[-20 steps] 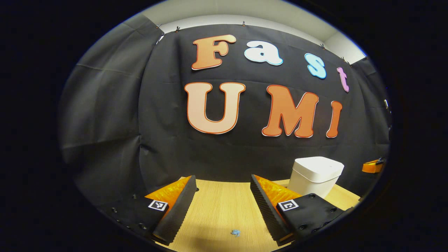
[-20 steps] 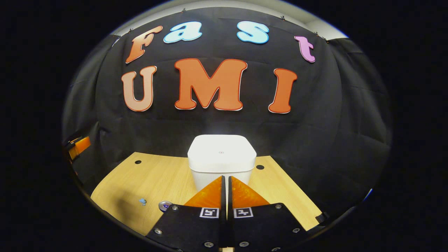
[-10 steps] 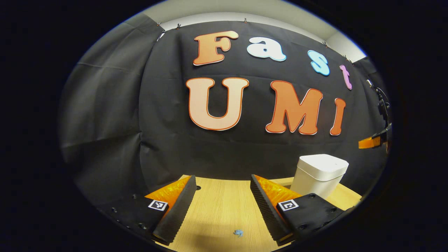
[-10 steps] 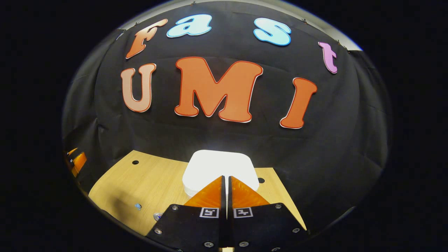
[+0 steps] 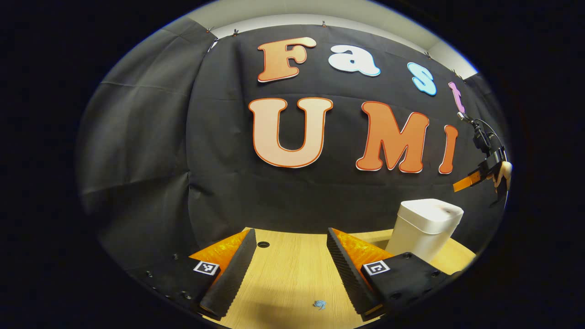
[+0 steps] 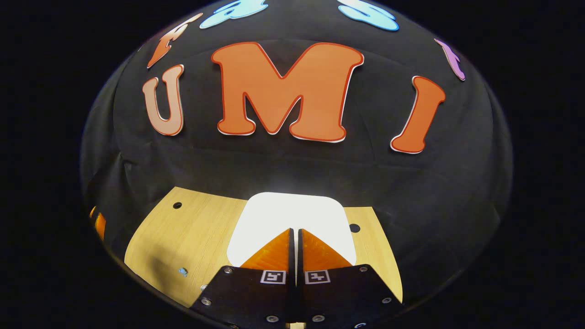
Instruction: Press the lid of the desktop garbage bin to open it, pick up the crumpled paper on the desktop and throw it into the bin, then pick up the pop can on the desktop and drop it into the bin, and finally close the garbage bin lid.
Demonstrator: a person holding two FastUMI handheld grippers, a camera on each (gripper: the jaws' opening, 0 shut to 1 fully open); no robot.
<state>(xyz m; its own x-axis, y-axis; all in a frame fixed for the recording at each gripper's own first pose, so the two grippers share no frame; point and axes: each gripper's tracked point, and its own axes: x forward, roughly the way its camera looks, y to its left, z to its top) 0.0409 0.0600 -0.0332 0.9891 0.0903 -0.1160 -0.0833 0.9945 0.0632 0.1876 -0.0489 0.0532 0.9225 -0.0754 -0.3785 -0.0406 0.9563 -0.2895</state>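
One step is in hand: the lid press, first of the task, not yet made.

The white garbage bin (image 6: 292, 219) is seen directly beneath and ahead of the right gripper (image 6: 295, 231), its lid (image 6: 274, 214) closed and flat; the fingertips are held over the lid's near half, and contact cannot be confirmed. That gripper's fingers are brought together to a thin slit, with nothing held between them. A straight downward push on the lid is judged to be what is called for next, then a lift away. In the left gripper view the same gripper is seen raised above the bin and tilted down toward it, held by a hand (image 5: 502, 171). The left gripper (image 5: 292, 237) is kept wide apart and empty, low over the wooden desktop (image 5: 288, 269), the bin off to its right, a small blue scrap (image 5: 319, 304) just ahead between its fingers.
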